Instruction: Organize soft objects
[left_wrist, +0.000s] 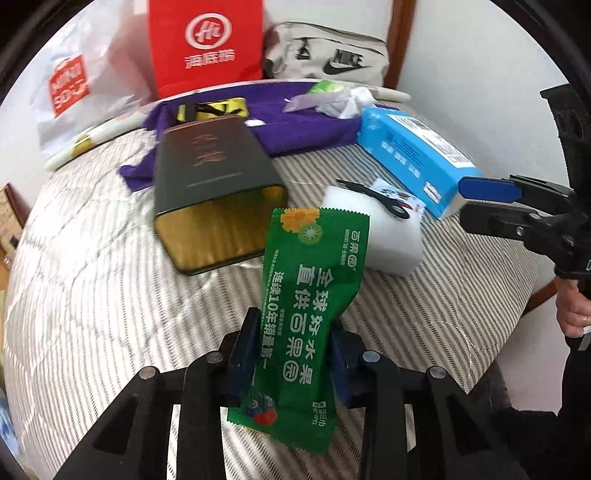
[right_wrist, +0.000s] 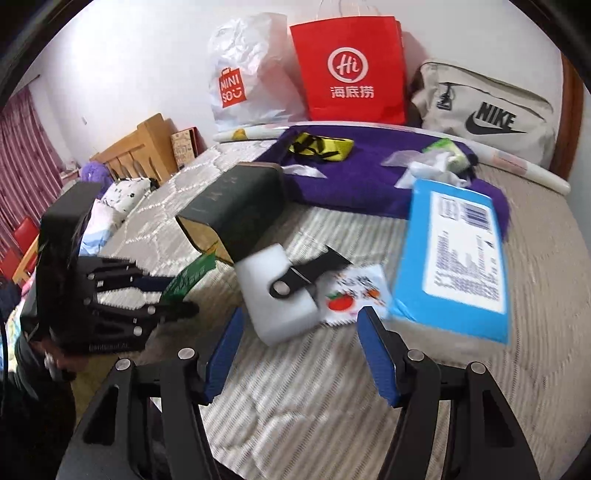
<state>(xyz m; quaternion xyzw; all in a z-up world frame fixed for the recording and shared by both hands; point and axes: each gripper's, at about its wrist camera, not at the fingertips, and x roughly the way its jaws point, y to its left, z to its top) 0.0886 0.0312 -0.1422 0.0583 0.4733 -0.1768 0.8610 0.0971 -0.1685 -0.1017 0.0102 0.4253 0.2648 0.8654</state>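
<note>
A striped bed (left_wrist: 110, 295) against a white wall carries a dark box (left_wrist: 210, 184), white foam block (right_wrist: 280, 295), blue tissue pack (right_wrist: 454, 258) and purple cloth (right_wrist: 369, 177). Only the right wrist view shows the wooden headboard (right_wrist: 136, 147) and curtains (right_wrist: 22, 140). The left gripper (left_wrist: 291, 354), pointing steeply down, is clamped on a green wipe packet (left_wrist: 310, 295) raised above the bed. The right gripper (right_wrist: 299, 354) hangs released near the foam.

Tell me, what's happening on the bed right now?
Left gripper shut on green packet. Right gripper open, empty, facing white foam block. Dark open box lies ahead.
</note>
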